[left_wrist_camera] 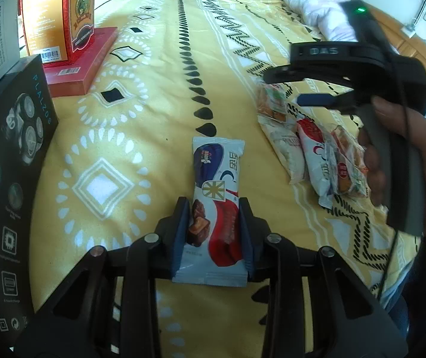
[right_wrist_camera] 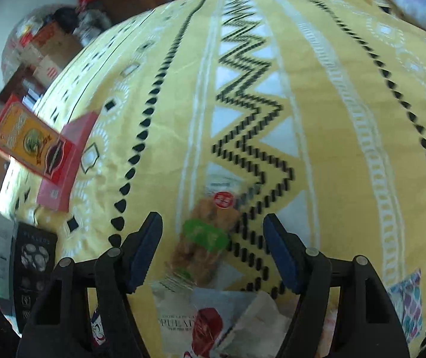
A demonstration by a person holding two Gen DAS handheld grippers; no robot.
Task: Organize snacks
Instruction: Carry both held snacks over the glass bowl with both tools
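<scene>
Left gripper [left_wrist_camera: 213,232] clamps the snack bar [left_wrist_camera: 216,208] on the bed [left_wrist_camera: 159,95]; right gripper [right_wrist_camera: 213,250] hovers, jaws wide, over the row of snacks [left_wrist_camera: 311,149] — one bar left to join it

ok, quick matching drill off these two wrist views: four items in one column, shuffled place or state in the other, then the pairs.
Items
1. chocolate snack bar
2. left gripper
3. right gripper
4. orange box

Place or state
A. jaws wide apart above the snack pile
B. stands upright on the flat red box
C. lies lengthwise on the yellow bedspread, pinched at its near end
D. jaws closed on a wrapper

Pairs: 1-C, 2-D, 3-A, 4-B
</scene>
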